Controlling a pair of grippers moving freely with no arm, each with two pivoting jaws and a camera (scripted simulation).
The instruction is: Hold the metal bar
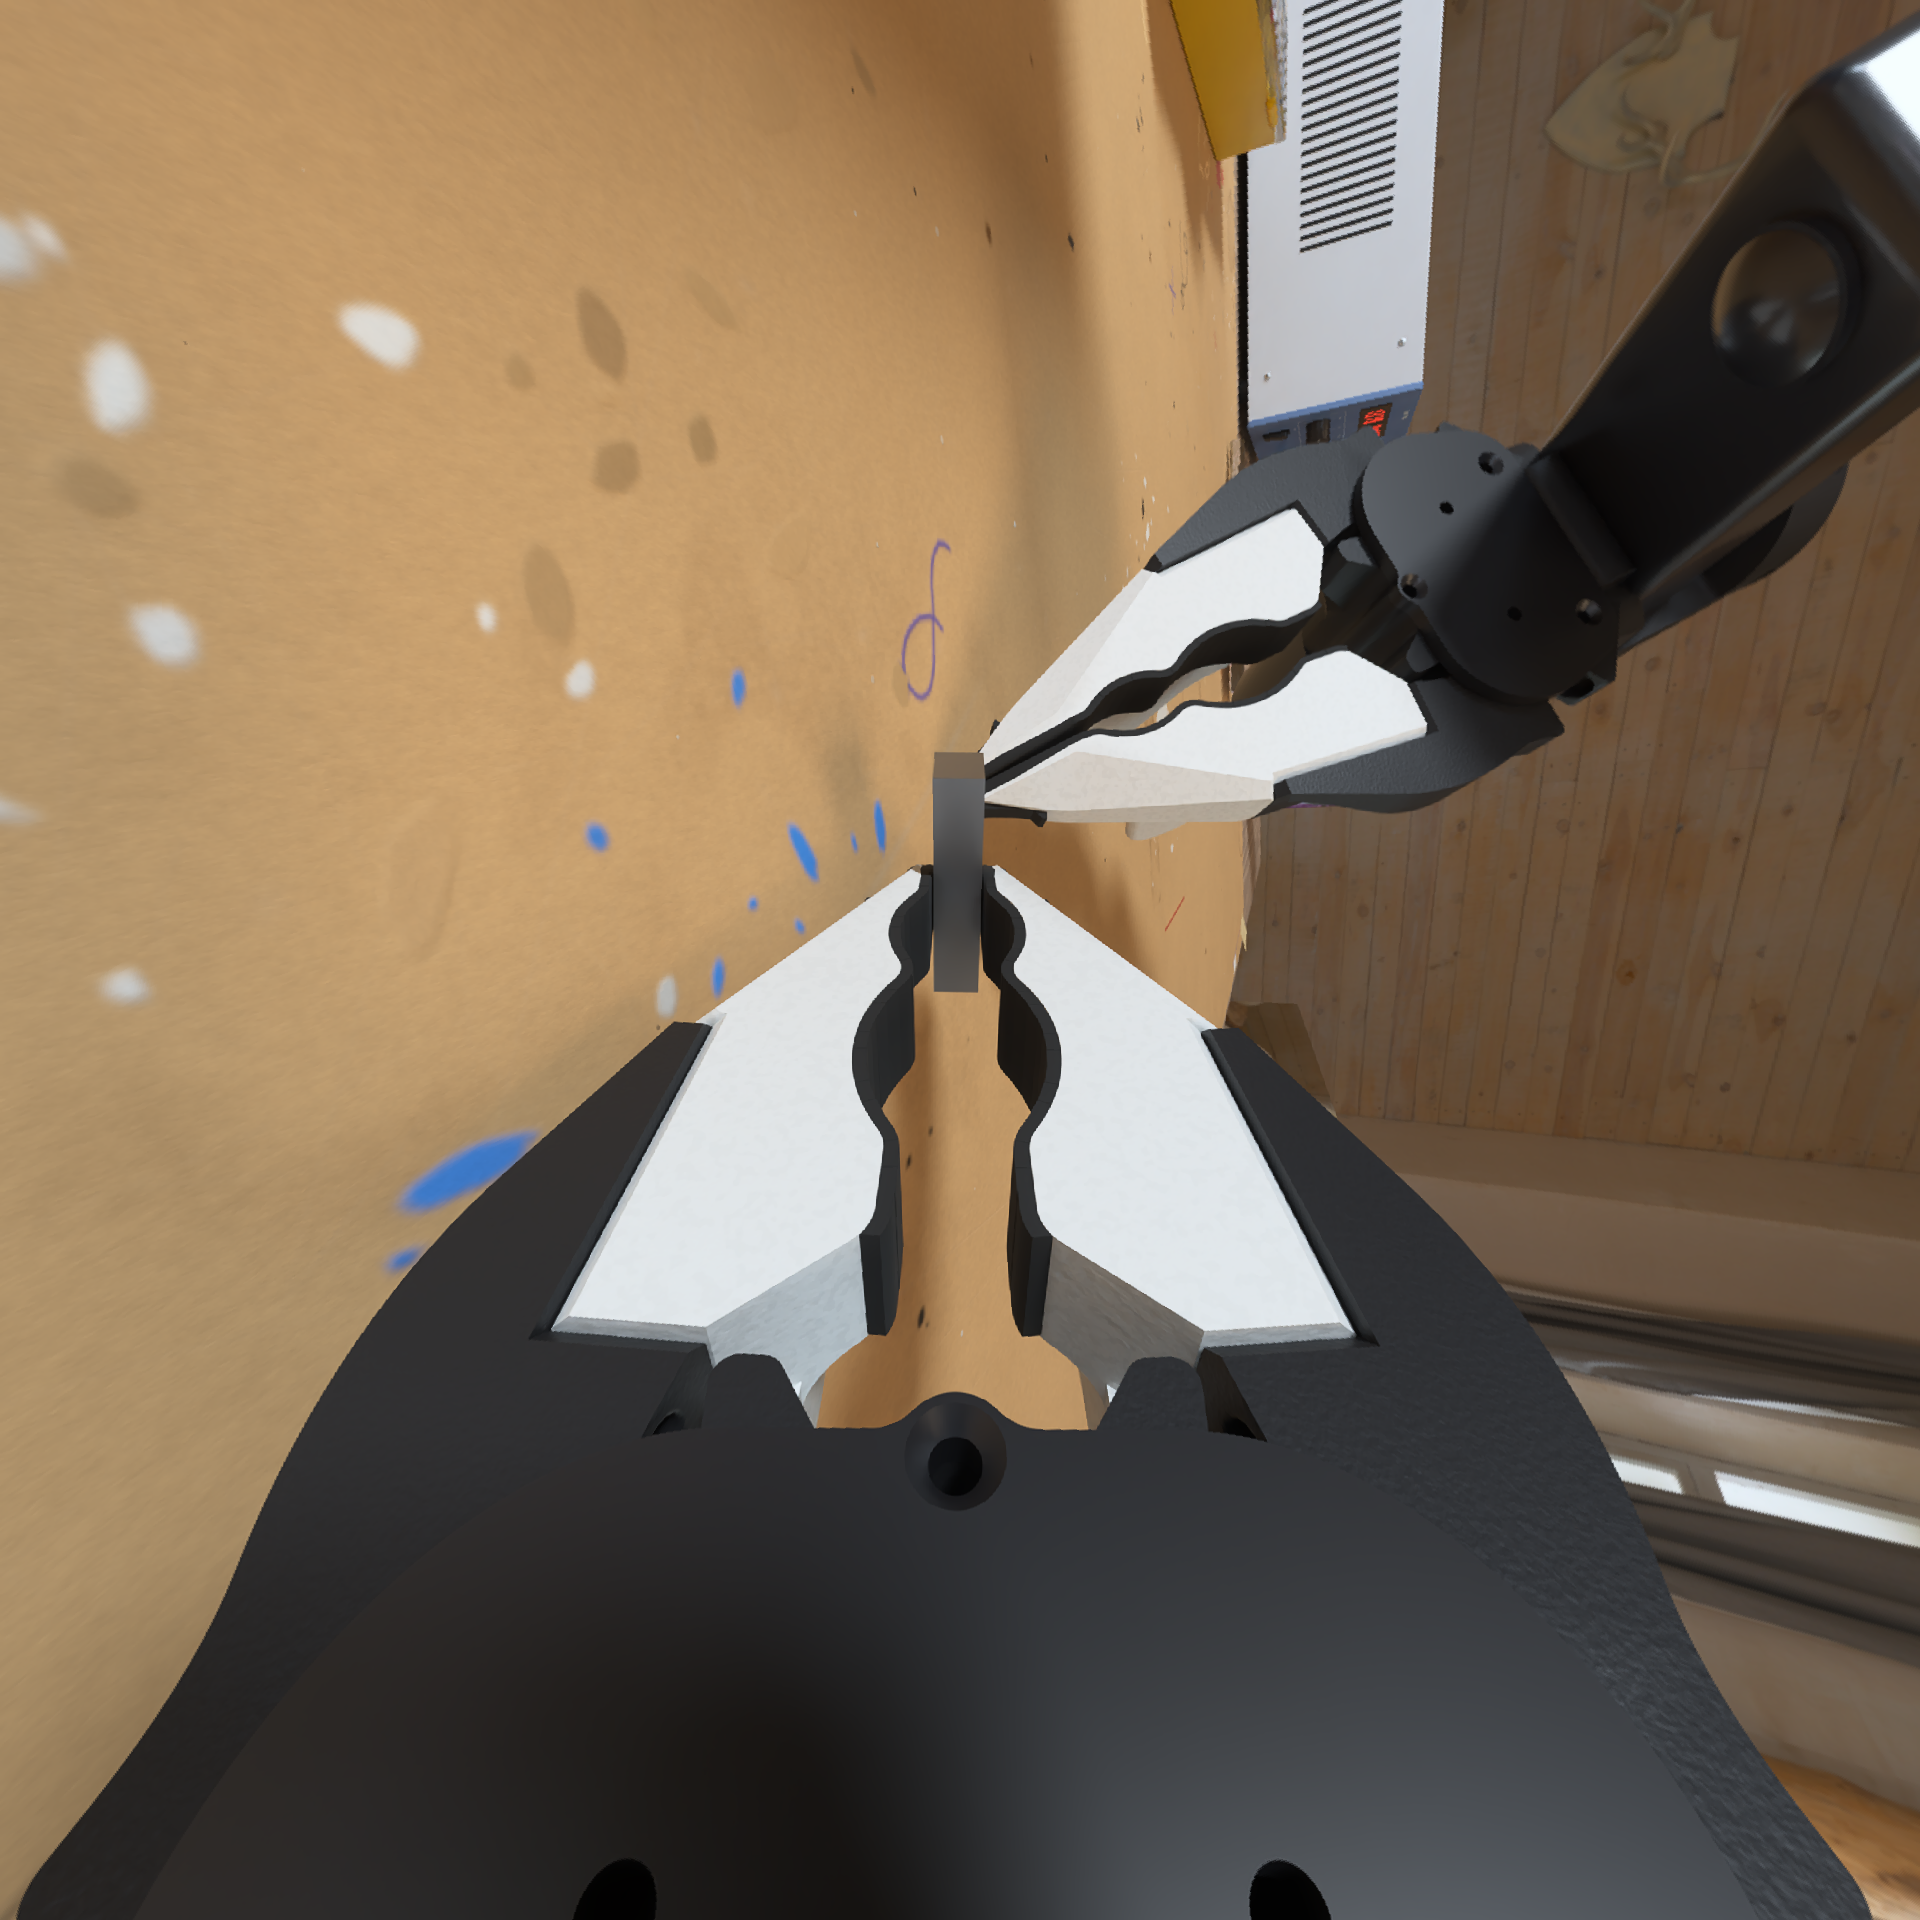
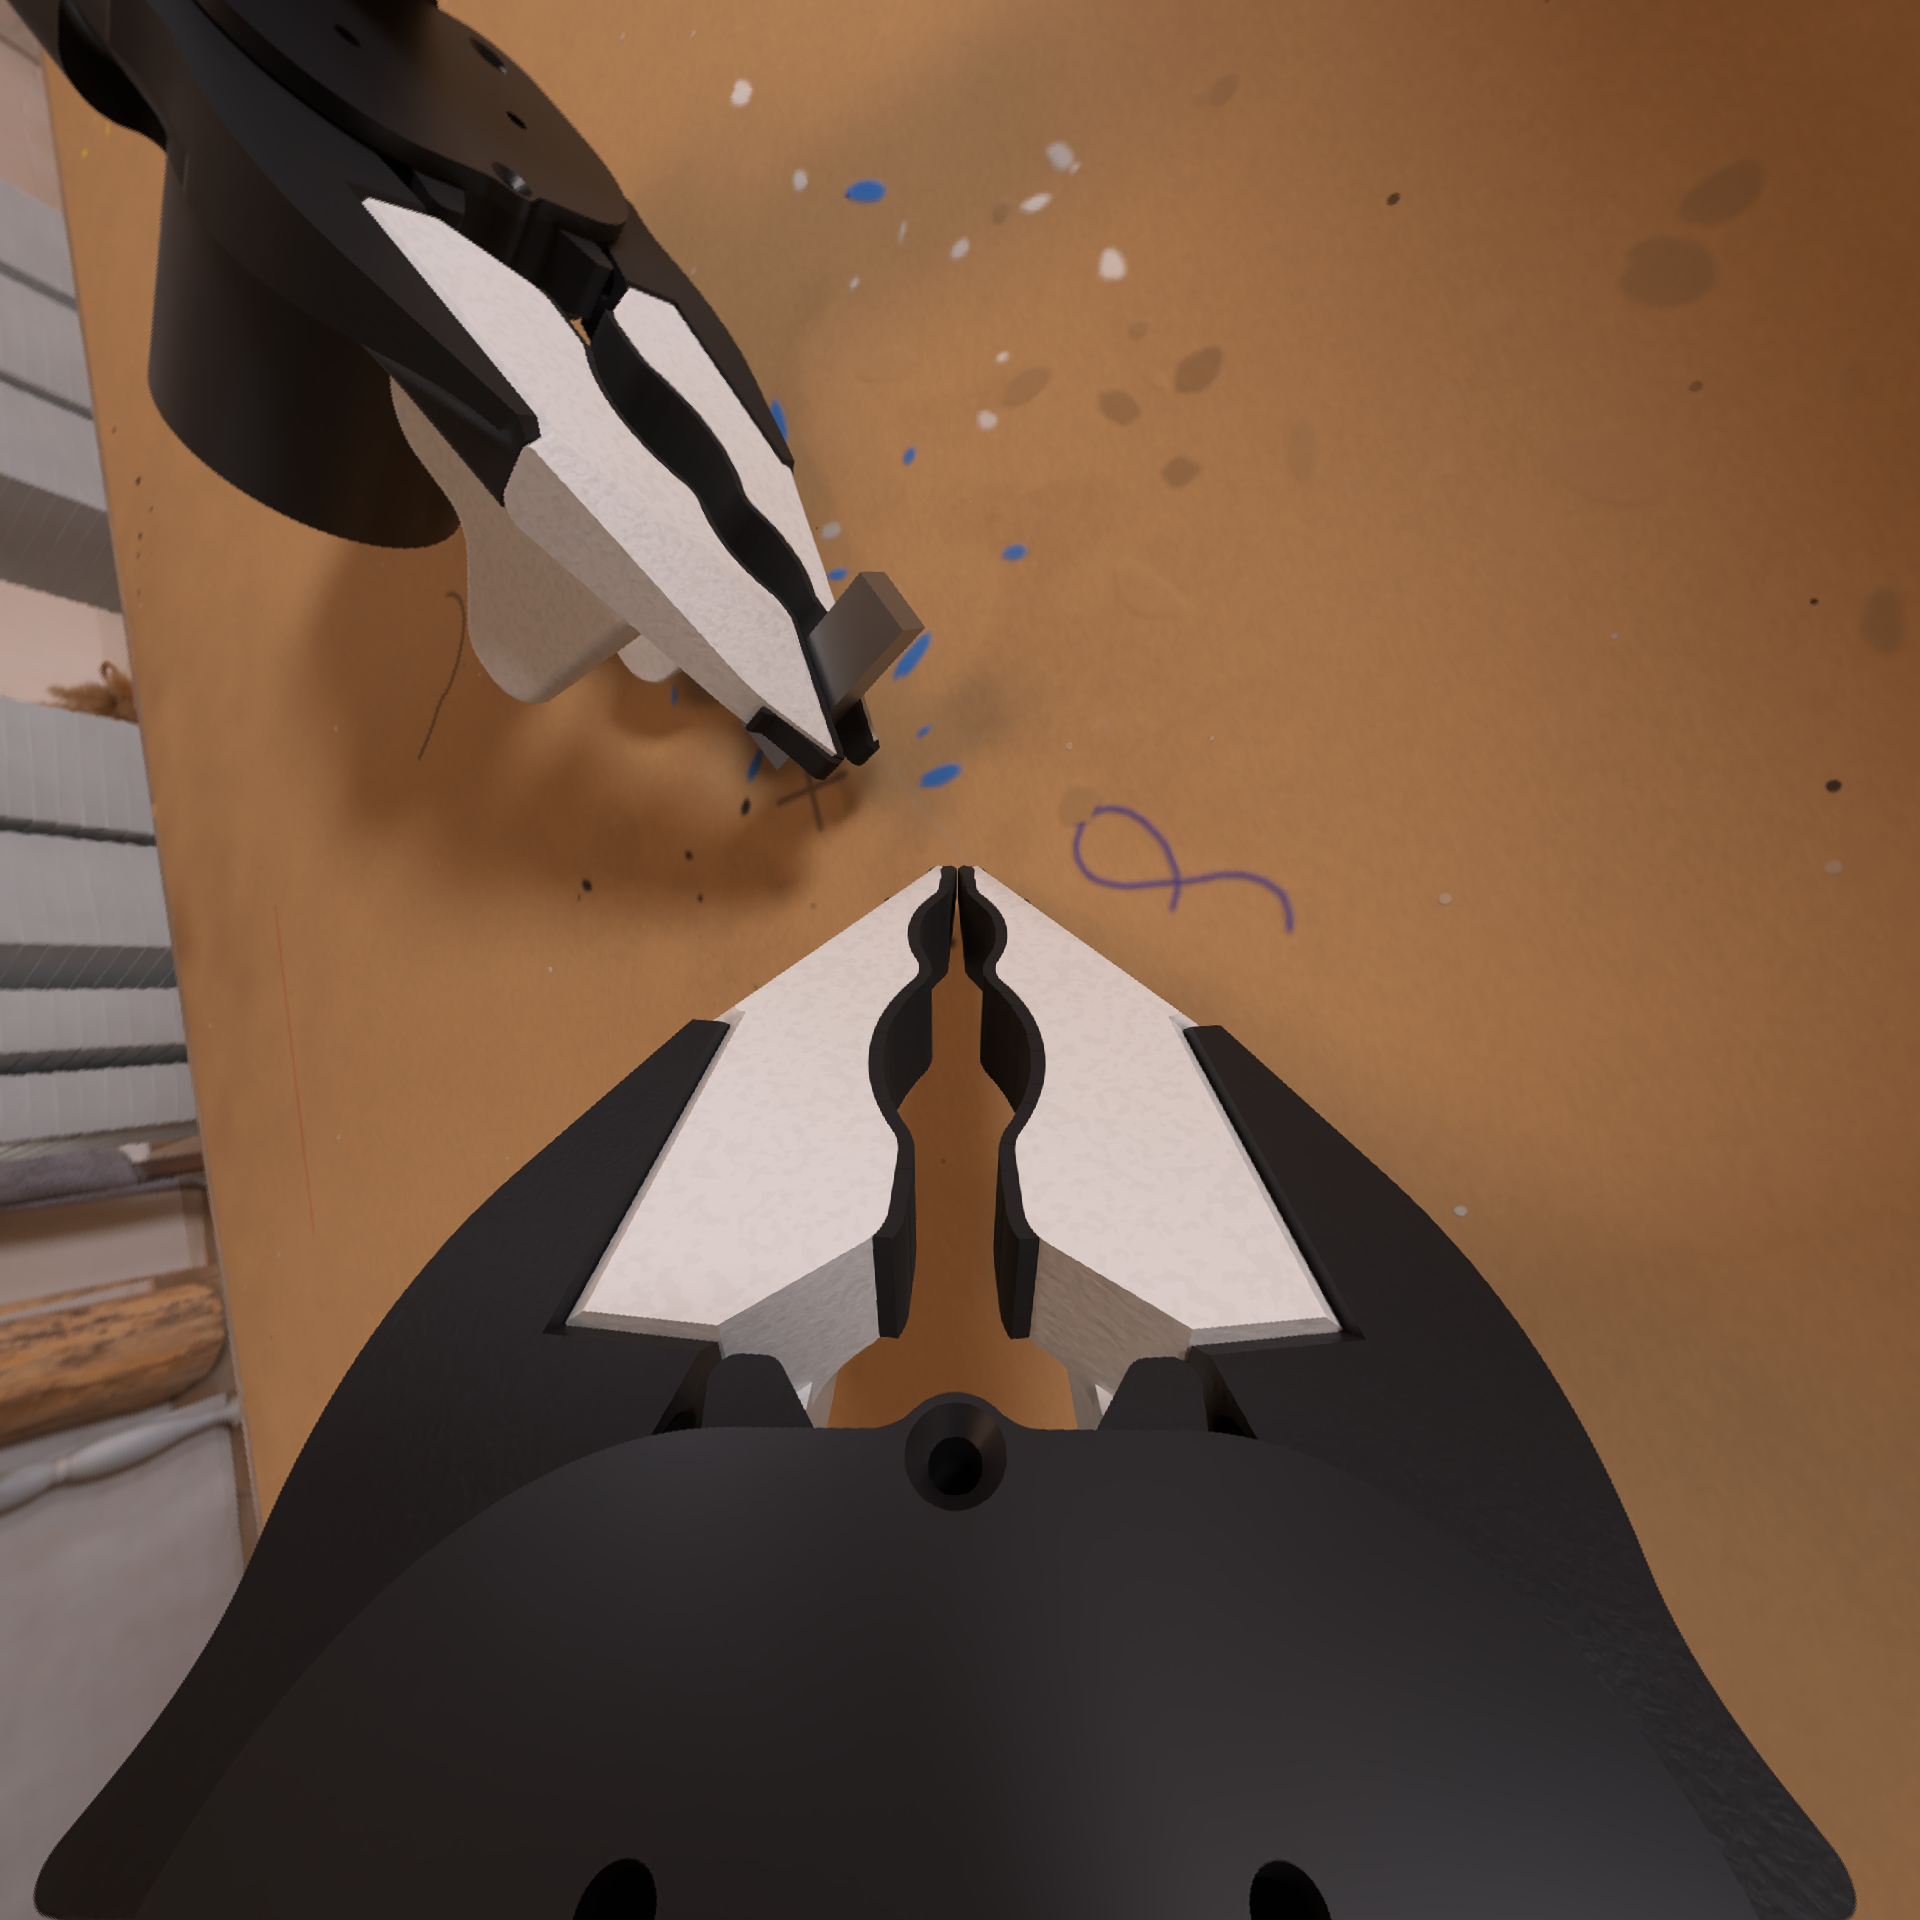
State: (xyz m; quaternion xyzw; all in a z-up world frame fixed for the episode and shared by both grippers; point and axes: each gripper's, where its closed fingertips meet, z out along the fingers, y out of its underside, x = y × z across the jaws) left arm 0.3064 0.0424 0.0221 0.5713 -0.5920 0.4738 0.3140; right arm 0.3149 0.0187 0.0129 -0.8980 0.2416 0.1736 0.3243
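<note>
A short dark grey metal bar (image 1: 957,821) is clamped between the fingertips of my left gripper (image 1: 956,881), held just above the wooden tabletop (image 1: 520,831). The right wrist view shows the bar (image 2: 868,629) sticking out sideways from the left gripper (image 2: 852,746). My right gripper (image 2: 956,873) is shut and empty. In the left wrist view the right gripper (image 1: 992,777) comes in from the upper right, its closed tips beside the bar's upper end. In the right wrist view its tips stand apart from the bar.
The tabletop carries white, blue and dark paint spots and a purple scribble (image 2: 1174,862). A grey-white vented box (image 1: 1340,208) and a yellow object (image 1: 1226,73) stand at the table's far end. The table edge (image 1: 1242,935) runs just right of the grippers.
</note>
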